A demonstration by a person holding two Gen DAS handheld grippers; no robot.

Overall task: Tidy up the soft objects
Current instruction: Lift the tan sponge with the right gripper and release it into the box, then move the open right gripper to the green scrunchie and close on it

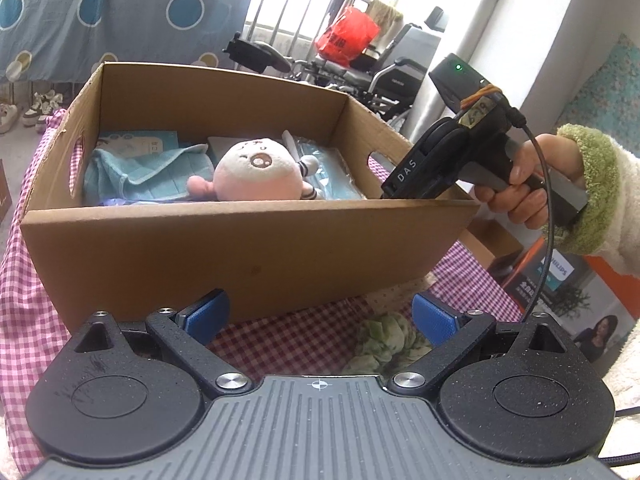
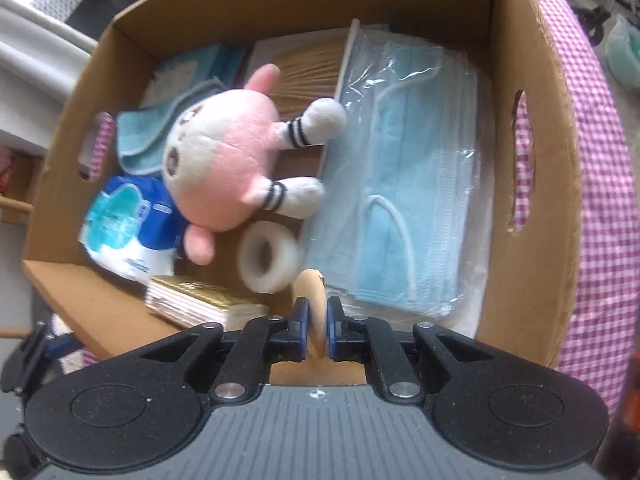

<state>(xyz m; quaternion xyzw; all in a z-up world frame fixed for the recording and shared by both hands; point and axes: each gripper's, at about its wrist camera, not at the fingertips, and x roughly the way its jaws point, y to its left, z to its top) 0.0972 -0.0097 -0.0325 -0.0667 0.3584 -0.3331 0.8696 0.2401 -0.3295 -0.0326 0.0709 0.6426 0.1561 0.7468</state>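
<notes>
An open cardboard box (image 1: 240, 248) stands on a pink checked cloth. Inside lie a pink and white plush toy (image 2: 224, 152), a clear pack of blue face masks (image 2: 408, 184), a light blue towel (image 2: 140, 136), a blue and white tissue pack (image 2: 128, 220), a white tape roll (image 2: 266, 258) and a gold-wrapped pack (image 2: 192, 300). My right gripper (image 2: 316, 322) points down into the box (image 2: 524, 152) at its near corner, shut on a round beige puff (image 2: 312, 292). My left gripper (image 1: 320, 314) is open just in front of the box, over a crumpled green cloth (image 1: 384, 342).
A hand in a fluffy green-cuffed sleeve (image 1: 592, 200) holds the right gripper's handle (image 1: 460, 148) over the box's right end. A printed carton (image 1: 568, 288) stands right of the table. A wheelchair (image 1: 372, 68) and a red bag (image 1: 346, 34) stand behind, by the window.
</notes>
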